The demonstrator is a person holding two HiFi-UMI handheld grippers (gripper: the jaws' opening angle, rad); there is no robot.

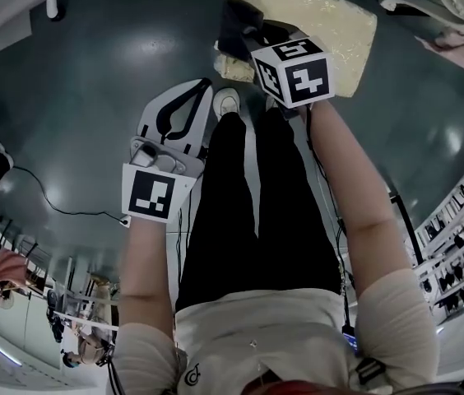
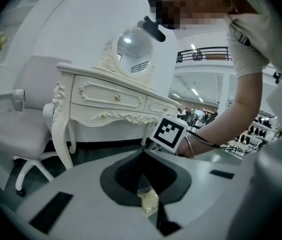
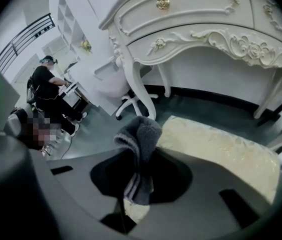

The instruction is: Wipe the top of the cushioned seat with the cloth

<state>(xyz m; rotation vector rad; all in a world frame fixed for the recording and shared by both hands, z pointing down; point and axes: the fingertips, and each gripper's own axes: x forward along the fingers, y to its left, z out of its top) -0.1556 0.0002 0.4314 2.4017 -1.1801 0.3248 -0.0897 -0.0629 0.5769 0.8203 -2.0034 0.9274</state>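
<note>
The cream cushioned seat [image 1: 322,19] stands on the floor ahead of my feet; in the right gripper view the seat [image 3: 221,151] lies just beyond the jaws. My right gripper [image 1: 244,35] hangs over the seat's near left edge, shut on a dark grey cloth [image 1: 234,19]. That cloth [image 3: 138,144] bunches up out of the closed jaws of the right gripper [image 3: 137,181]. My left gripper [image 1: 205,85] hovers lower left over bare floor, apart from the seat, its white jaws closed with nothing between them. In its own view the left gripper [image 2: 143,159] points toward the right gripper's marker cube [image 2: 170,132].
A white ornate dressing table [image 2: 111,96] with a round mirror [image 2: 131,46] stands behind the seat, a white chair [image 2: 8,131] to its left. A black cable [image 1: 51,200] runs over the floor. Display racks [image 1: 462,253] line the right side. Another person [image 3: 46,86] works far off.
</note>
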